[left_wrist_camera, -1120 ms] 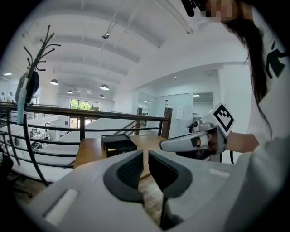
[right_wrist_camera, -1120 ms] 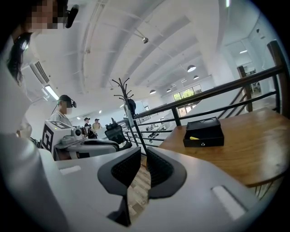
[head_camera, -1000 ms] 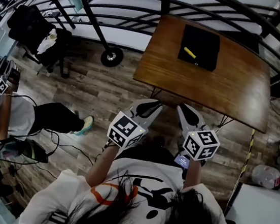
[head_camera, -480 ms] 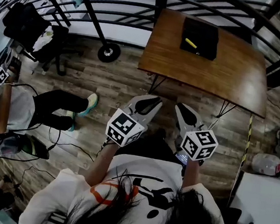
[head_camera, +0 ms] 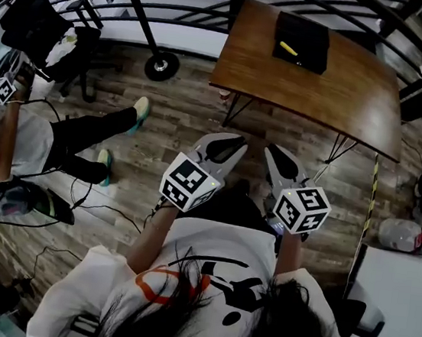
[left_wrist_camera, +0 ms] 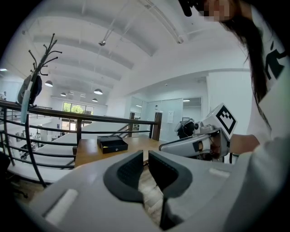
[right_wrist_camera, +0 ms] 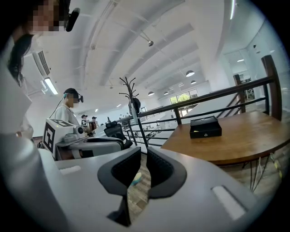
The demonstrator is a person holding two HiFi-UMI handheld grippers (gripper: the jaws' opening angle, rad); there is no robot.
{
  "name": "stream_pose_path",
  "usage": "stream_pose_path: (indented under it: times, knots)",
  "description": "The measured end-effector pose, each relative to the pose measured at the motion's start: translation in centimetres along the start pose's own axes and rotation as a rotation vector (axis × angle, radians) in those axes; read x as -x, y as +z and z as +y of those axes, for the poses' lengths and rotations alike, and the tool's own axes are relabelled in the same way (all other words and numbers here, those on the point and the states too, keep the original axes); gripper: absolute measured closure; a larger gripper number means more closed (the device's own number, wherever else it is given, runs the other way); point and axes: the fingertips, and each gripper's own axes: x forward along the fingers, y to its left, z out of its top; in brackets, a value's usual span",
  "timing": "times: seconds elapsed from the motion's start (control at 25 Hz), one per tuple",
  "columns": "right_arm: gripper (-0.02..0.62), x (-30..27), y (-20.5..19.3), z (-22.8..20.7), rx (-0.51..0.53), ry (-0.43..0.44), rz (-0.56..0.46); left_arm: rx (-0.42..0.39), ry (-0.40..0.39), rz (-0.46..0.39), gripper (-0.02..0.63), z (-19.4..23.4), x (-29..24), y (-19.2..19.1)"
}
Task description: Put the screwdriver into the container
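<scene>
While you stand back from the worktop (head_camera: 336, 96): both tools sit near your waist, well apart from it.
Left hand-held gripper (head_camera: 228, 146): jaws at a narrow slit, nothing between them.
Right hand-held gripper (head_camera: 279, 157): same narrow slit, empty.
Screwdriver (head_camera: 289, 48): a small yellow bar at the black container (head_camera: 313, 35) on the far side; whether on top of it or inside, you cannot tell.
Handling: probably light and stiff, with a smooth round body that may roll.
Hold: open wider, then close across the thick yellow part, square to its length.
</scene>
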Motion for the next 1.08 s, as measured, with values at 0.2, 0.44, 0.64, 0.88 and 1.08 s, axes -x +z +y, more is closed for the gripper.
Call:
stream_pose_path:
  times: [0.2,0.44,0.64,0.88,1.08]
  knots:
    - [0.546,2.2,-1.2,1.6,0.014,-0.006,-0.009,-0.019,-0.016,-0.005,0.581,-2.4,1.3,-0.3]
    - [0.546,2.7,-1.2,2.1,0.013,-0.009,-0.004,-0.021,-0.029,0.001,0.581,-3.0,1.6,0.2]
    - [0.546,0.7,-1.2,1.3,0.025,-0.007,-0.005,-0.027,-0.026,-0.002,0.581,-1.3,0.8,-0.2]
    - [0.546,0.6,-1.1,1.7,0.035,-0.005,-0.009,-0.035,-0.023,-0.011,0.581,-1.2,1.3,-0.1]
    - [0.546,1.1,-1.1,1.4,0.041,0.000,-0.012,-0.042,-0.016,-0.007,0.581,-1.8,1.1,0.0]
